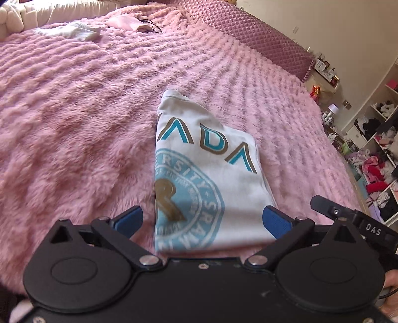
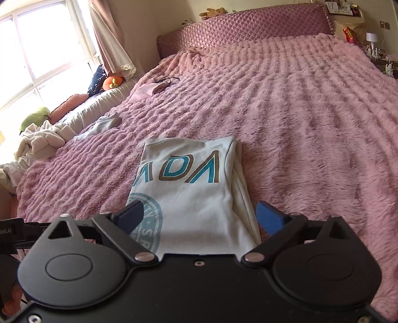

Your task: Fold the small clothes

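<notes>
A folded white T-shirt (image 1: 206, 159) with blue and brown lettering and a round blue seal lies flat on the pink fluffy bedspread (image 1: 74, 111). My left gripper (image 1: 202, 216) hangs above its near end, open wide, with the blue pads apart on either side and nothing pinched. In the right wrist view the same T-shirt (image 2: 189, 188) shows its folded layers along the right edge. My right gripper (image 2: 200, 211) is open too, with its pads clear of the cloth. Part of the right gripper (image 1: 348, 218) shows at the right of the left wrist view.
A white garment (image 1: 72, 31) and a pink one (image 1: 124, 22) with a black cord lie at the far side of the bed. A quilted headboard (image 2: 248, 27) closes the far end. Shelves of clothes (image 1: 378, 154) stand to the right, and a cushioned bench with toys (image 2: 74, 109) runs under the window.
</notes>
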`<state>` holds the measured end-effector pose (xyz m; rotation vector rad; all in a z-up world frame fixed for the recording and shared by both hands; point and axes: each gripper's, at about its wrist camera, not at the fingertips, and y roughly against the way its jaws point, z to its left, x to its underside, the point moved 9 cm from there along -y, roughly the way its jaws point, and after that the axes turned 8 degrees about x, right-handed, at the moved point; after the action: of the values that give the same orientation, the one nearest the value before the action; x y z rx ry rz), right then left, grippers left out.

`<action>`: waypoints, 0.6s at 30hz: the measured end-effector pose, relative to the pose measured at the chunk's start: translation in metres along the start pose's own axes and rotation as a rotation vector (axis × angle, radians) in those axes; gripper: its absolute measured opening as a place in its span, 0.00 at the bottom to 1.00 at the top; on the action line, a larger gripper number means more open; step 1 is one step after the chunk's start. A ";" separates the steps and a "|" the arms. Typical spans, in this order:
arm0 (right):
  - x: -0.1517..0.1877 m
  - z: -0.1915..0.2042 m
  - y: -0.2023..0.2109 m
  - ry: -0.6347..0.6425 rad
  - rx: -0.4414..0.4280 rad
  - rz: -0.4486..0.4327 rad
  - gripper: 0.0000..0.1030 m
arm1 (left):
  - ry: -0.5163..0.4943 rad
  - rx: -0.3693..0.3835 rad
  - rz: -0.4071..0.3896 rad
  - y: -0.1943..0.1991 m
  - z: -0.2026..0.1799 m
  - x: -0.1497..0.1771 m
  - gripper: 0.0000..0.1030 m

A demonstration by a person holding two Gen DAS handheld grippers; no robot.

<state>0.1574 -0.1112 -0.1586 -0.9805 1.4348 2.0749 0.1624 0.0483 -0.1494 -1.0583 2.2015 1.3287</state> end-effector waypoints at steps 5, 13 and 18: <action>0.016 0.012 0.051 0.087 0.047 0.064 1.00 | -0.023 -0.076 0.027 0.051 -0.018 0.029 1.00; 0.033 0.012 0.115 0.075 0.119 0.075 1.00 | -0.014 -0.113 0.047 0.114 -0.032 0.062 1.00; 0.036 0.017 0.134 0.092 0.141 0.070 1.00 | -0.005 -0.124 0.055 0.140 -0.036 0.075 1.00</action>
<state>0.0364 -0.1471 -0.0986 -0.9937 1.6595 1.9683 0.0109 0.0251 -0.0952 -1.0429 2.1833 1.5075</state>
